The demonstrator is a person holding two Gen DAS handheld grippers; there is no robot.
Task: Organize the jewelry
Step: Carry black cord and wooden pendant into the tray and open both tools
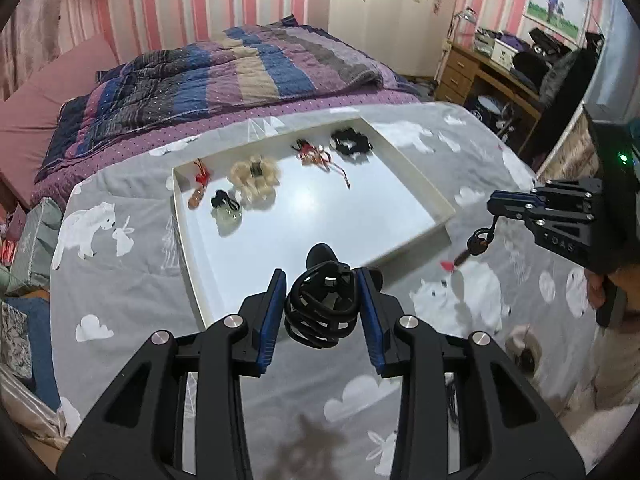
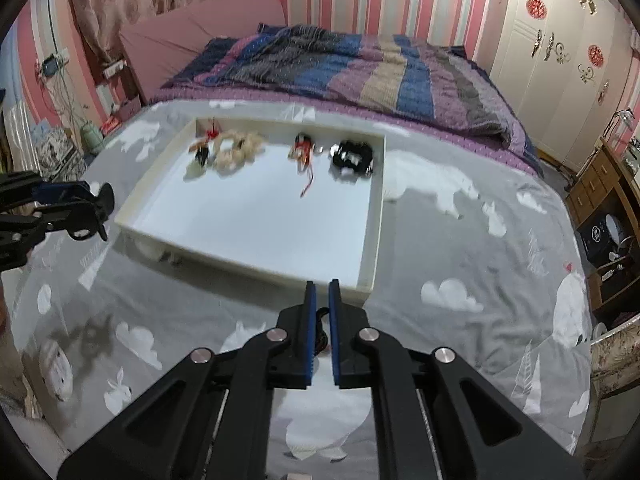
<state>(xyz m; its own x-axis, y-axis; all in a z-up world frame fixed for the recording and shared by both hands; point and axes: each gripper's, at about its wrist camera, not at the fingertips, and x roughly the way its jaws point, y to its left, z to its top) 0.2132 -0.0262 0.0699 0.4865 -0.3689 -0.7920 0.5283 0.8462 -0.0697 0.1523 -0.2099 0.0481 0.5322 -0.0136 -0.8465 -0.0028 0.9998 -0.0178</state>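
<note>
A black spiral hair tie (image 1: 322,306) is clamped in the left hand-held gripper (image 1: 323,302) above the white tray's (image 1: 416,184) near edge. A dangling corded charm (image 1: 478,240) is pinched by the closed right hand-held gripper (image 2: 322,312) over the bed (image 2: 460,248).

Brightness: evenly lit indoor room, neither dim nor harsh.
Light source: overhead, judging by the reflection in the white tray (image 1: 408,168).
Glare: soft bluish-white sheen across the tray floor in both views.
Shadows: a blurred dark shadow on the grey sheet (image 1: 132,280) near its bottom edge in the left view; another at its left edge in the right view.
Blur: slight motion smear on the tray's near rim and on the sheet's prints.
Distortion: strong fisheye bending, with black vignette at the corners.
</note>
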